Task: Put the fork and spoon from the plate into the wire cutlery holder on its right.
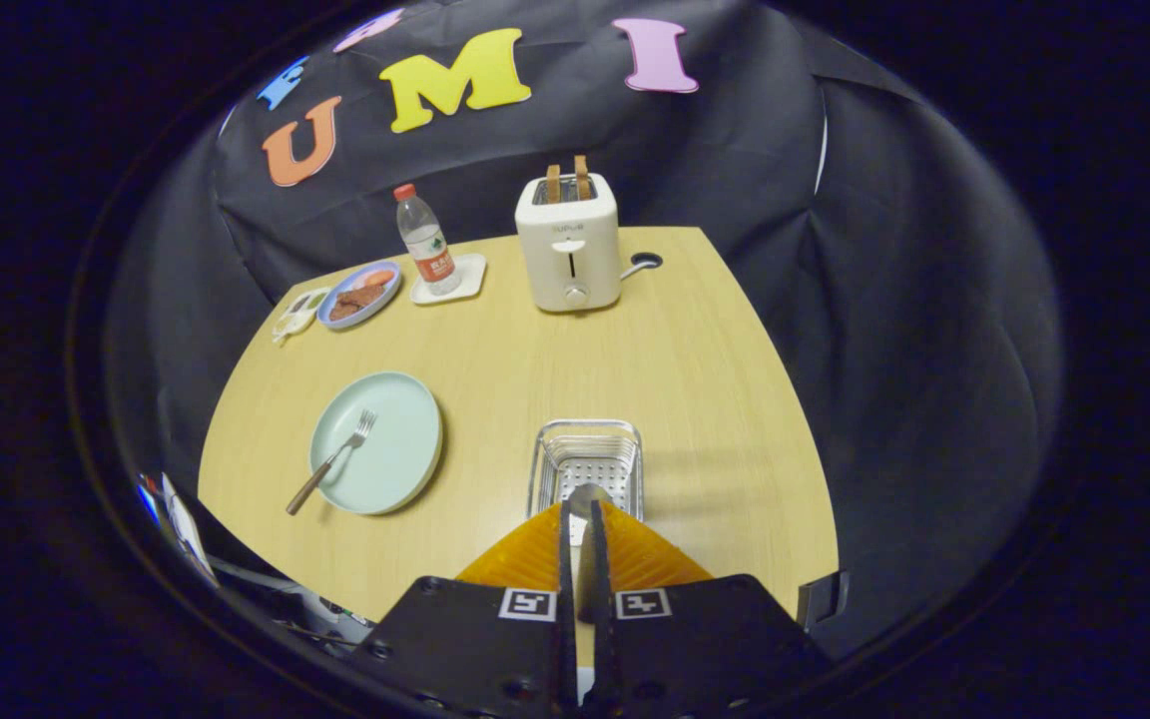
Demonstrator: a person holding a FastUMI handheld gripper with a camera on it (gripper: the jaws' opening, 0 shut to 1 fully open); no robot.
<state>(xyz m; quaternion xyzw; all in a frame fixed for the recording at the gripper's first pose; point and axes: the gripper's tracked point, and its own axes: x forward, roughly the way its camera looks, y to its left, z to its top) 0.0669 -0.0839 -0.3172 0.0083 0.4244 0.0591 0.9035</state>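
Black cloth walls enclose a pale wooden table [635, 350] with a cable hole near its far edge.

Gripper view. At the far side stand a white toaster [568, 250] with two slices raised in its slots, a water bottle [425, 240] on a small white tray [450, 280], a blue plate of food [360, 295], and a small packet [297, 312] just beside that plate. Nearer, a pale green plate [390, 454] carries the fork [330, 461], tines toward the centre and wooden handle overhanging the near rim onto the table. To the plate's right, well apart from it, sits the wire cutlery holder [587, 464], a perforated tray visible inside.

The gripper [583, 524] is closed on the spoon [588, 496], both fingers pressing its handle; the bowl projects just ahead of the fingertips, over the holder's near rim.

Judged risks: the spoon appears to hang at the near edge, not the centre, so releasing here could drop it on the rim and tip it onto the table. The grip on a narrow, smooth handle may let the spoon pivot. The fork's overhanging handle could lever the fork off the plate if it is nudged on the approach.
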